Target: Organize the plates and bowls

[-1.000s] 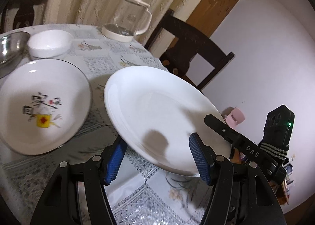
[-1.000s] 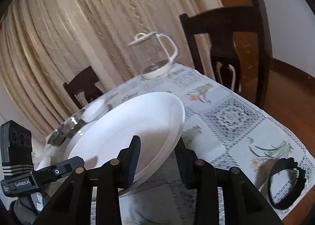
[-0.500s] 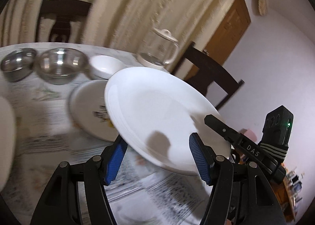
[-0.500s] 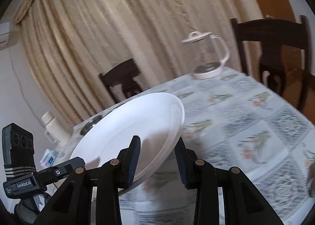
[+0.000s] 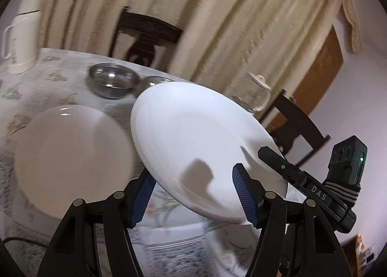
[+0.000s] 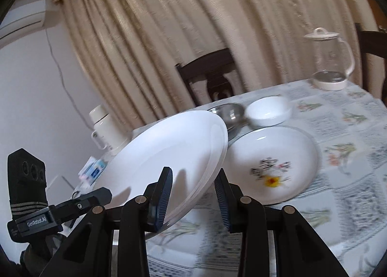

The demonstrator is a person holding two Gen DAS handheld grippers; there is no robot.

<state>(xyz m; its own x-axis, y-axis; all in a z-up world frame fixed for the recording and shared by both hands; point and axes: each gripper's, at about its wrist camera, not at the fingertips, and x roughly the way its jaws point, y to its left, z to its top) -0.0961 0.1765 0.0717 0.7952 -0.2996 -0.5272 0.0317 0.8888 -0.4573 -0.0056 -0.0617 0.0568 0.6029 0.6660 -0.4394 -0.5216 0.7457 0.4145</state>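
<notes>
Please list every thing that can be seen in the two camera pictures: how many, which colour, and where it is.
held plate: 1, white, tilted in the air above the table, gripped at both rims
plain plate: 1, white, on the table to the left of the held plate
patterned plate: 1, white with flower print, on the table
small bowl: 1, white, behind the patterned plate
metal bowls: 2, steel, far side of the table
glass jug: 1, clear with white lid, far corner
flask: 1, white, table edge
table: 1, floral cloth
chairs: dark wood, around the table
curtain: beige, behind
left gripper: black, blue pads
right gripper: black, blue pads
</notes>
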